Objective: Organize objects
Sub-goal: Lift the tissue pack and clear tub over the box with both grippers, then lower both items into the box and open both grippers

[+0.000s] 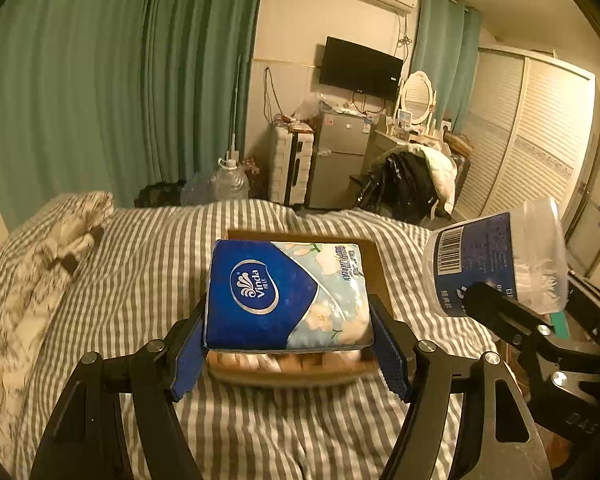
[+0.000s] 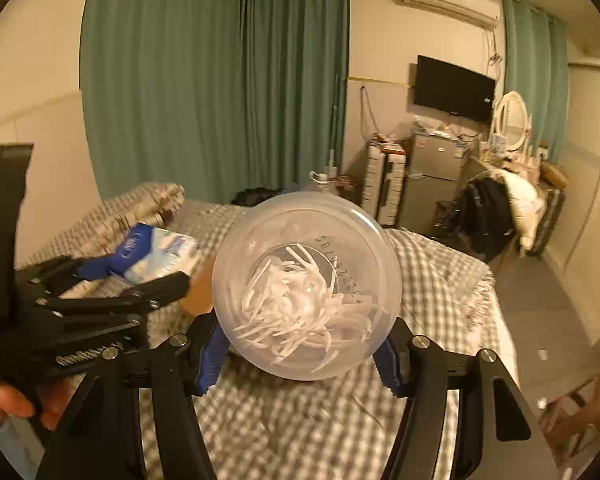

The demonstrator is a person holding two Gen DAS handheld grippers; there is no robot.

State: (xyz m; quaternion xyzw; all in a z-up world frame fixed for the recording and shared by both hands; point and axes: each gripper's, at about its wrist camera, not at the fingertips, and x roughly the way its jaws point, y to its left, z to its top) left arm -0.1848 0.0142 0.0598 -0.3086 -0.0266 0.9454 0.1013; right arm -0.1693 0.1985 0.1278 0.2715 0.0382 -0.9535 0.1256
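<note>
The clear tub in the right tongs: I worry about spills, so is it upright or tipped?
Tipped. The clear tub lies nearly sideways in the right tongs, its round end facing that camera, white picks piled inside.

Tissue pack (image 1: 288,296): glossy printed plastic film, smooth. Tray (image 1: 374,258) beneath it: brown, matt, wood or card, cannot tell which. Jar (image 2: 306,288): clear, smooth plastic; its label (image 1: 472,268) glossy. Bed cover (image 1: 148,264): striped woven cloth, matt. Left hand-held gripper (image 1: 288,344): matt black plastic, textured blue pads (image 1: 392,356), shiny metal screws.
</note>
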